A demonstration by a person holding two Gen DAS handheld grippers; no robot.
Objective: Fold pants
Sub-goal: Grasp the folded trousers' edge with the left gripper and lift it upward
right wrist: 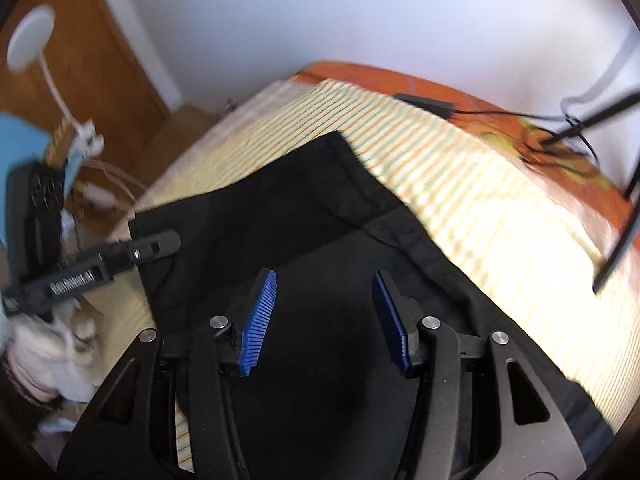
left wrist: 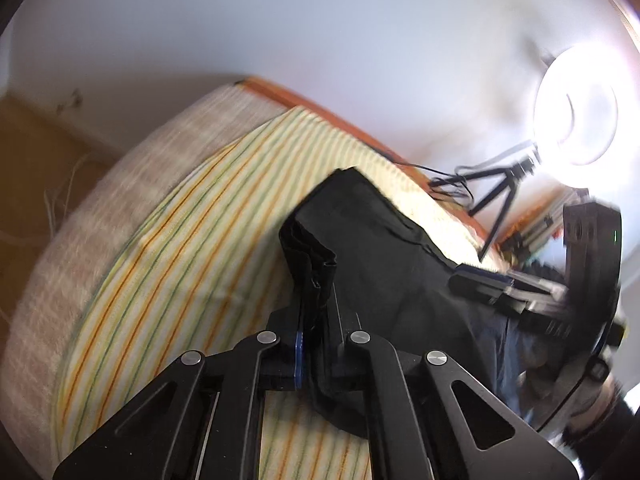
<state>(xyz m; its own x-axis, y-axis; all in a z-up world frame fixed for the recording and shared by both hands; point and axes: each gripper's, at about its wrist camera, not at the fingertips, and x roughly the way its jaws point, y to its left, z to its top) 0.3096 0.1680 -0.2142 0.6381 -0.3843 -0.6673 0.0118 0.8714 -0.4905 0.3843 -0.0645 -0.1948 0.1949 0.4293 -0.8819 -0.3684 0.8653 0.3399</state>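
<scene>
Left gripper (left wrist: pixel 316 320) pinching pants (left wrist: pixel 380 248), right gripper (right wrist: pixel 324 312) agape

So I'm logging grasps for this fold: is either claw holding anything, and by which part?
The left claw is shut on the black pants, pinching a bunched edge. The right claw is open, holding nothing.

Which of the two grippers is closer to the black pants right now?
Left. The left gripper is clamped on a bunched edge of the black pants, touching them. The right gripper hangs open just above the cloth, gripping nothing.
</scene>
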